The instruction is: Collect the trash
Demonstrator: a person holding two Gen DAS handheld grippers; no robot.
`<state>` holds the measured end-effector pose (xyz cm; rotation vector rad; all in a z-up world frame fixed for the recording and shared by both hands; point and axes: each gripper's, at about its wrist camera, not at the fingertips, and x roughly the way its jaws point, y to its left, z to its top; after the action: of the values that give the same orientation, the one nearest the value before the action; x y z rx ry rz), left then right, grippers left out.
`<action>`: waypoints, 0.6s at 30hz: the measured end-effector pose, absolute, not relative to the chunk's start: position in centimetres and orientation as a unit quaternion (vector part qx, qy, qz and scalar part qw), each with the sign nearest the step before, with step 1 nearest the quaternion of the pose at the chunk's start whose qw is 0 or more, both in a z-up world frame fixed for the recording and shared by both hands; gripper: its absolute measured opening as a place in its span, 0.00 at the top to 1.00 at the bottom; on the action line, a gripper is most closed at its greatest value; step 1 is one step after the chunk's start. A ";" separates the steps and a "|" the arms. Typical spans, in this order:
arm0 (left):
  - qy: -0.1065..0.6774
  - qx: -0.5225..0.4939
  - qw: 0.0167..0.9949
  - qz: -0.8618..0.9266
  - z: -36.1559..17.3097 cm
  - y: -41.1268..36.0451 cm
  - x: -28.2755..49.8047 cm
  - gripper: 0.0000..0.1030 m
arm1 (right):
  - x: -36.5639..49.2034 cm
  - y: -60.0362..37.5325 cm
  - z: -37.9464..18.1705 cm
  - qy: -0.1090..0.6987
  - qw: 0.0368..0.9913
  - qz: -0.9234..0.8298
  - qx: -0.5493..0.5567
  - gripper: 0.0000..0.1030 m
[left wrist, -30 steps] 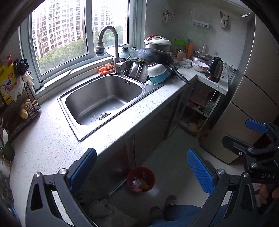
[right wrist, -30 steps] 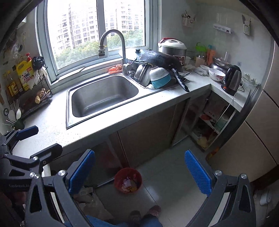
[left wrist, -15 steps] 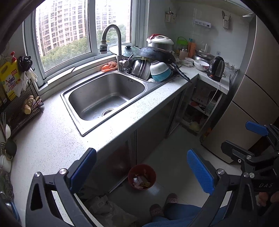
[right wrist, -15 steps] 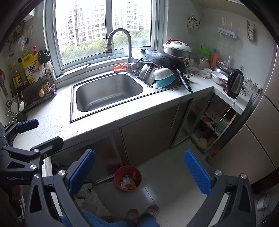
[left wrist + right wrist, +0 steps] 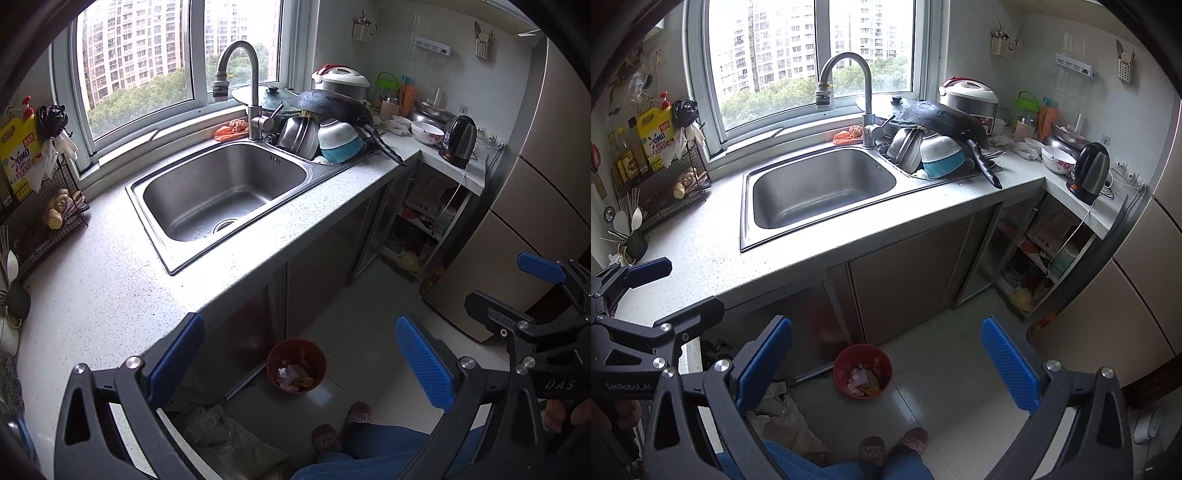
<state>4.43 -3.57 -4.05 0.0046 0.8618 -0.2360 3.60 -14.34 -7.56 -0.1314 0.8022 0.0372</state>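
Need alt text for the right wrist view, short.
Open right gripper held above a red trash bin on the kitchen floor. Beyond: counter with steel sink, stacked dishes, and the left gripper, also open.

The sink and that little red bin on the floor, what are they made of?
The sink looks like brushed stainless steel: grey, with soft window reflections and a pressed rim. The red bin seems to be plastic, judging by its uniform colour, thin wall and dull sheen, though that is less certain.
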 end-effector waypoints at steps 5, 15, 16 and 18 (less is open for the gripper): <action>0.420 -0.001 0.900 -0.116 -4.2 -3.6 4.3 0.00 | 3.6 -14.4 -7.5 0.394 0.917 0.019 -0.062 0.01; 0.428 0.000 0.897 -0.116 -4.6 -3.6 4.5 0.00 | 3.7 -14.4 -7.5 0.397 0.915 0.018 -0.062 0.01; 0.429 0.000 0.896 -0.116 -4.6 -3.7 4.5 0.00 | 3.7 -14.4 -7.5 0.398 0.915 0.018 -0.062 0.01; 0.430 0.001 0.895 -0.118 -4.7 -3.7 4.4 0.00 | 3.7 -14.5 -7.5 0.399 0.915 0.018 -0.062 0.01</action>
<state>4.39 -3.71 -4.70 0.0015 0.8904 -0.2442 3.71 -14.46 -7.51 -0.1268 0.8213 0.0370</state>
